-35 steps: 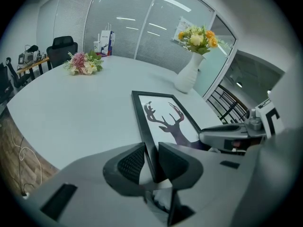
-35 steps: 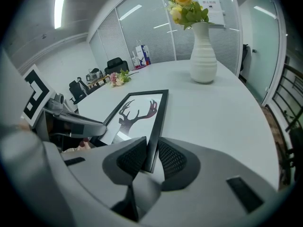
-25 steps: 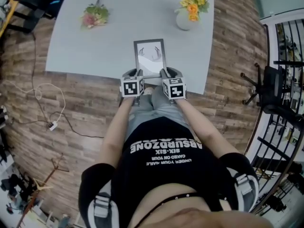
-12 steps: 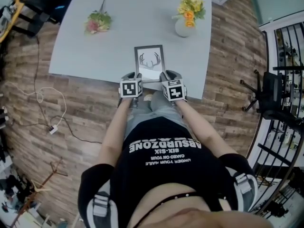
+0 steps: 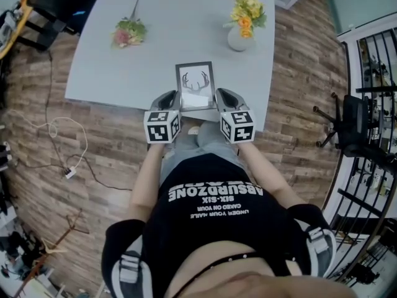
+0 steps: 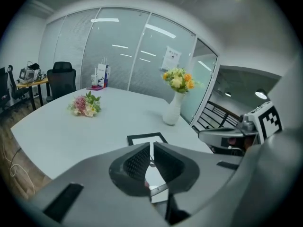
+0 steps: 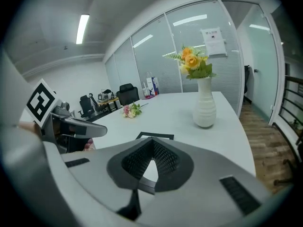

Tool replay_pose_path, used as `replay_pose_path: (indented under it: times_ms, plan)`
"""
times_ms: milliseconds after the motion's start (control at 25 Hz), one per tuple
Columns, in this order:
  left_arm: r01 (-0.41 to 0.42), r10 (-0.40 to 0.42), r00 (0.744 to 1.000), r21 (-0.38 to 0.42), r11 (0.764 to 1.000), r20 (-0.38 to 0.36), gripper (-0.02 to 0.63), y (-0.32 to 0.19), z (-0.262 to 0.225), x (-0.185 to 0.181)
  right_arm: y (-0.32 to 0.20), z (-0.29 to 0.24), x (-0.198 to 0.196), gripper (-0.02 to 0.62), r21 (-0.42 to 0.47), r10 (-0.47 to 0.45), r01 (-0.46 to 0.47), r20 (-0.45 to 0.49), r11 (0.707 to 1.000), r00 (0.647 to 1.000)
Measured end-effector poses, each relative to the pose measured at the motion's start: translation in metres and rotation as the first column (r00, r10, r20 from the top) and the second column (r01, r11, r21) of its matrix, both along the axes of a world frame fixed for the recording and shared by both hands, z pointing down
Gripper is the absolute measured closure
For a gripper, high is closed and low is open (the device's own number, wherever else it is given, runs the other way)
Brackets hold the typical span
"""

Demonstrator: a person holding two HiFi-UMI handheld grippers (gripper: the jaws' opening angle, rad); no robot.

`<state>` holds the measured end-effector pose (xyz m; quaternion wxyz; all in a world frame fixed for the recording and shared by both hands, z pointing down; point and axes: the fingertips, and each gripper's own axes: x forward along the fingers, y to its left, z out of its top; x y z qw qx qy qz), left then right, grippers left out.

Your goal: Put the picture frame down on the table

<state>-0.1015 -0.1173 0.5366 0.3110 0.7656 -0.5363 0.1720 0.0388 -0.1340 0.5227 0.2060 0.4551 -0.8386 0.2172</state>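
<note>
The picture frame [image 5: 195, 82], black-edged with an antler drawing, lies flat on the grey table [image 5: 124, 67] close to its near edge. It also shows beyond the jaws in the left gripper view as the frame [image 6: 147, 138] and in the right gripper view as the frame [image 7: 155, 136]. My left gripper [image 5: 174, 97] is at the frame's lower left corner and my right gripper [image 5: 219, 95] at its lower right corner. Both flank the frame. The right jaws meet at their tips. The left jaws stand together with only a slim slit. Nothing is held between either pair.
A white vase of yellow and orange flowers [image 5: 242, 23] stands behind the frame to the right. A small pink bouquet [image 5: 128, 30] lies at the back left. A cable [image 5: 56, 135] runs over the wood floor at left, and railings [image 5: 366, 104] stand at right.
Both grippers have drawn apart sideways and back toward me, so their marker cubes look larger. The frame now rests flat between them on the table.
</note>
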Motion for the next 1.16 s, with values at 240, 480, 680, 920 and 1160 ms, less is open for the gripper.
replay_pose_path:
  times_ms: [240, 480, 680, 920, 1160]
  plan:
    - [-0.031, 0.035, 0.998, 0.084, 0.996, -0.051, 0.589, 0.01, -0.042, 0.008, 0.023, -0.028, -0.004, 0.58, 0.011, -0.034, 0.034, 0.031, 0.999, 0.999]
    - [-0.057, 0.058, 0.998, 0.091, 0.994, -0.013, 0.589, 0.022, -0.045, 0.015, 0.04, -0.027, -0.005, 0.58, -0.013, -0.052, 0.052, 0.033, 0.999, 0.998]
    - [-0.068, 0.068, 0.998, 0.072, 0.995, -0.007, 0.589, 0.026, -0.038, 0.015, 0.042, -0.019, 0.001, 0.58, -0.022, -0.051, 0.05, -0.022, 0.998, 0.998]
    - [-0.053, 0.055, 0.998, 0.057, 0.997, -0.021, 0.589, 0.031, -0.035, 0.011, 0.044, -0.018, -0.003, 0.58, -0.029, -0.063, 0.062, -0.032, 0.998, 0.997]
    - [-0.053, 0.054, 0.998, 0.034, 0.998, -0.024, 0.589, 0.038, -0.027, 0.007, 0.046, -0.014, -0.016, 0.58, -0.056, -0.085, 0.083, -0.023, 0.995, 0.996]
